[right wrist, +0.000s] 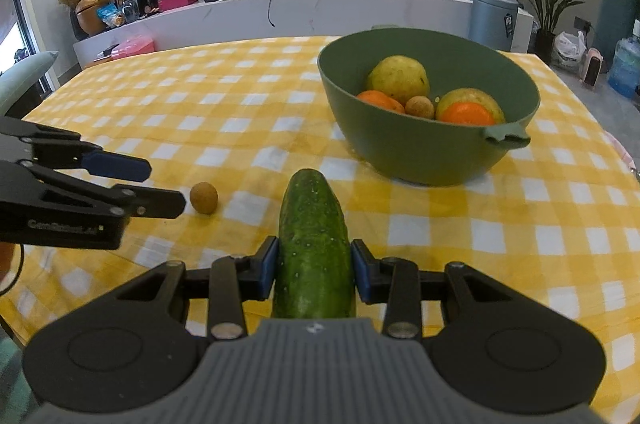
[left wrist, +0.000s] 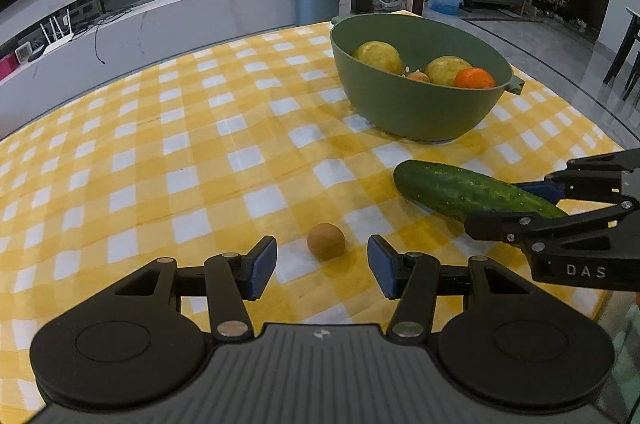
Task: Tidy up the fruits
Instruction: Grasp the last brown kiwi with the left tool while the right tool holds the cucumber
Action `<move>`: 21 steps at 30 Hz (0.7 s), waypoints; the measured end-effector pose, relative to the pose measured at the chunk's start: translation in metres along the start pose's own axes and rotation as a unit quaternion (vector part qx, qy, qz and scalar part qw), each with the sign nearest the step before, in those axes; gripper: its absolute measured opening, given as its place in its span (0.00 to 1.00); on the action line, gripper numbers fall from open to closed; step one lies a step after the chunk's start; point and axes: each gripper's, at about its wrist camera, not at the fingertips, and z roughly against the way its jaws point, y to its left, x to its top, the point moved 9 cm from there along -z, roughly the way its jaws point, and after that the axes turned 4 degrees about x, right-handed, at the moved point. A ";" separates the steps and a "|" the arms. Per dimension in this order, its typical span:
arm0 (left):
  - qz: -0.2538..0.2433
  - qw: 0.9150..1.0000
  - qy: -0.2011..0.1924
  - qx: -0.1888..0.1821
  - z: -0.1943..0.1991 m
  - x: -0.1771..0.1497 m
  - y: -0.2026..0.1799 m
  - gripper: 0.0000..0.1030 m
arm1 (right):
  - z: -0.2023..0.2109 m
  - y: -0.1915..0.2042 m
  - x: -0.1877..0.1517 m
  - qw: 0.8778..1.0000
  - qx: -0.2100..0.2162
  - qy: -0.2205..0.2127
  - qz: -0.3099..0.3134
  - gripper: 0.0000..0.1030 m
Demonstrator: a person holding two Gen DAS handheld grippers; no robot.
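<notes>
While the cucumber (right wrist: 313, 244) sits clamped between the blue pads (right wrist: 267, 266) of the right gripper (right wrist: 314, 270), its long axis runs straight along the gripper's line, with its rounded free end aimed toward the green bowl (right wrist: 424, 152) and raised over the yellow checked cloth (right wrist: 200, 112). It is dark green, bumpy, glossy and thick, slightly lighter near the held end. From the left wrist view the same cucumber (left wrist: 468, 190) lies slanted, its tip near the bowl (left wrist: 416, 104). A small round brown fruit (left wrist: 326, 241) rests on the cloth just ahead of the left gripper (left wrist: 322, 266), whose fingers stand apart, wider than the fruit, gripping nothing. Inside the bowl lie 2 yellow-green fruits (right wrist: 398, 78), 2 orange ones (right wrist: 466, 114) and 1 small brown one (right wrist: 419, 107). Both grippers tilt downward toward the table, side by side.
</notes>
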 end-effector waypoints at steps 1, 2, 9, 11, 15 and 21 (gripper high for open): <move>0.001 1.000 0.000 -0.001 -0.002 0.000 -0.001 0.61 | -0.001 0.000 -0.001 1.000 0.001 0.001 -0.002 0.35; 0.000 1.000 0.001 -0.002 -0.005 0.000 -0.002 0.61 | -0.001 -0.001 -0.001 1.000 0.002 0.000 -0.003 0.35; 0.002 1.000 0.015 0.010 -0.023 -0.002 -0.003 0.48 | -0.004 0.000 -0.003 1.000 0.006 0.004 -0.004 0.35; 0.006 1.000 0.018 0.009 -0.026 -0.003 -0.002 0.42 | -0.006 0.000 -0.005 1.000 0.006 0.008 -0.004 0.35; 0.010 1.000 0.017 0.005 -0.026 -0.003 -0.003 0.29 | -0.009 0.002 -0.007 1.000 0.005 0.015 0.000 0.35; 0.010 1.000 0.018 0.006 -0.024 -0.002 -0.003 0.25 | -0.011 0.002 -0.007 1.000 0.004 0.021 0.003 0.35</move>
